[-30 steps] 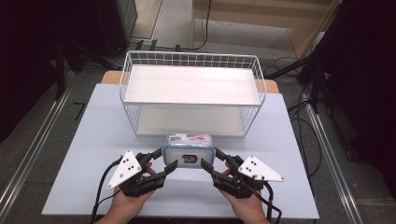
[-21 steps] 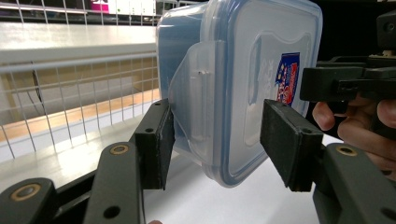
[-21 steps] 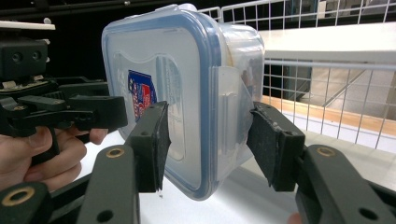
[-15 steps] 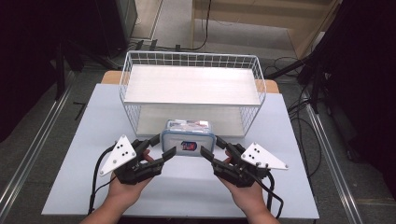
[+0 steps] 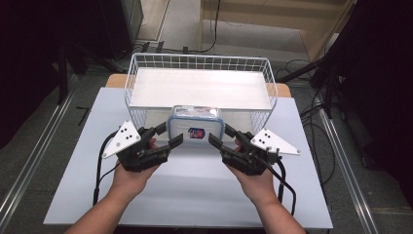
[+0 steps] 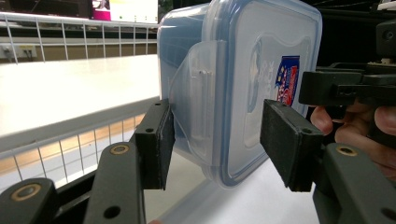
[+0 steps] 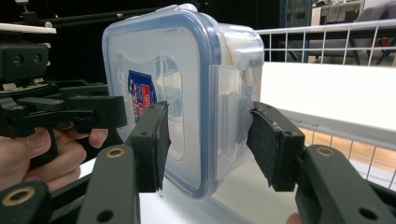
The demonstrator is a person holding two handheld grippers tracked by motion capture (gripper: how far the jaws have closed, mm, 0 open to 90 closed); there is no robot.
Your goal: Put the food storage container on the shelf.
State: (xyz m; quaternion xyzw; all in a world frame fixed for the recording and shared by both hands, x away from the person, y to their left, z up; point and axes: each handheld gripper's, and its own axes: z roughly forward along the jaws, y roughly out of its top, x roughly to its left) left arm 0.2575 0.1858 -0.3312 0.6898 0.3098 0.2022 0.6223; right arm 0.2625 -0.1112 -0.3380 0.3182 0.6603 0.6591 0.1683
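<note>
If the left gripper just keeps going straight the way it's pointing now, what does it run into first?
Most likely the clear plastic container: the left gripper points straight at its side latch, which already sits between the open jaws. Beyond it stands the wire basket, though the depth to it is hard to judge.

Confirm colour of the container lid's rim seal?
Blue, on the clear container lid; clearest in the right gripper view.
</note>
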